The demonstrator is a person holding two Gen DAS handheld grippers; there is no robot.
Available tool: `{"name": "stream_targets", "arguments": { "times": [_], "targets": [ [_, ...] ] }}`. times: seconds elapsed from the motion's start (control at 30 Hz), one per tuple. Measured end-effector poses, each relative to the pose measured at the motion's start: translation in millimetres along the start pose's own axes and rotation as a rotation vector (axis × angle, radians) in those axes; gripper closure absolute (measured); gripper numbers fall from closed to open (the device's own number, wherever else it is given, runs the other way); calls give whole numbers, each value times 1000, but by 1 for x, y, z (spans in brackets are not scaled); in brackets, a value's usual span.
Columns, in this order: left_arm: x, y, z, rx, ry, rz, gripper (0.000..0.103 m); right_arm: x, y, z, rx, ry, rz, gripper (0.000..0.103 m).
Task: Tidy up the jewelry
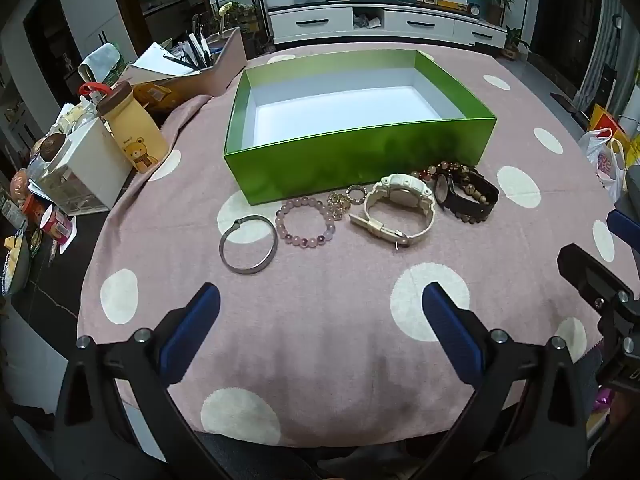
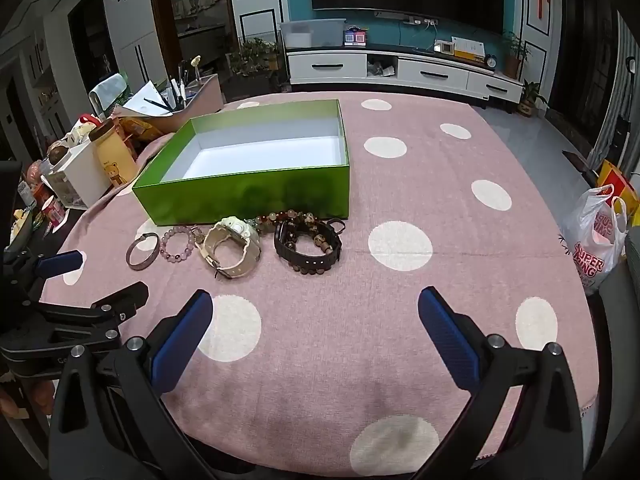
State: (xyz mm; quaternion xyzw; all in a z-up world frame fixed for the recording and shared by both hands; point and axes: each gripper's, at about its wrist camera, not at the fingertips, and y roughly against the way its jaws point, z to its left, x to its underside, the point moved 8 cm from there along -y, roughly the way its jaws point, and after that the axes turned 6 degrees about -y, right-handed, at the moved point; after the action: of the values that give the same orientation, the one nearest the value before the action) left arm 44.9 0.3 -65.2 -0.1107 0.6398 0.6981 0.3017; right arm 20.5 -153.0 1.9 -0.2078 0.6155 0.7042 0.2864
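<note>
An empty green box (image 1: 344,160) with a white inside stands on the pink dotted tablecloth; it also shows in the right wrist view (image 2: 248,196). In front of it lie a grey bangle (image 1: 248,244), a pink bead bracelet (image 1: 306,222), small gold rings (image 1: 344,198), a cream watch (image 1: 396,210), a dark watch (image 1: 464,194) and a brown bead bracelet (image 1: 444,169). The same row shows in the right wrist view: bangle (image 2: 142,256), bead bracelet (image 2: 178,244), cream watch (image 2: 232,246), dark watch (image 2: 308,246). My left gripper (image 1: 320,308) is open and empty, short of the jewelry. My right gripper (image 2: 316,312) is open and empty.
At the table's left edge stand a yellow bear bottle (image 1: 136,128), a white drawer box (image 1: 80,172), a pen holder (image 1: 200,64) and snacks. A white plastic bag (image 2: 598,236) hangs at the right. The right gripper's body (image 1: 600,292) shows beside the left one.
</note>
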Motion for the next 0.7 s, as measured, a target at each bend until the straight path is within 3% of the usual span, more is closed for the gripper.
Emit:
{"name": "stream_targets", "arguments": {
  "times": [0.23,0.7],
  "targets": [
    [0,5,1,-17,4,-9,2,1,-3,-1,9,-6,8,1],
    [-5,-1,6,19,18,-4,2,4,-7,2,10,4,19,1]
  ]
}}
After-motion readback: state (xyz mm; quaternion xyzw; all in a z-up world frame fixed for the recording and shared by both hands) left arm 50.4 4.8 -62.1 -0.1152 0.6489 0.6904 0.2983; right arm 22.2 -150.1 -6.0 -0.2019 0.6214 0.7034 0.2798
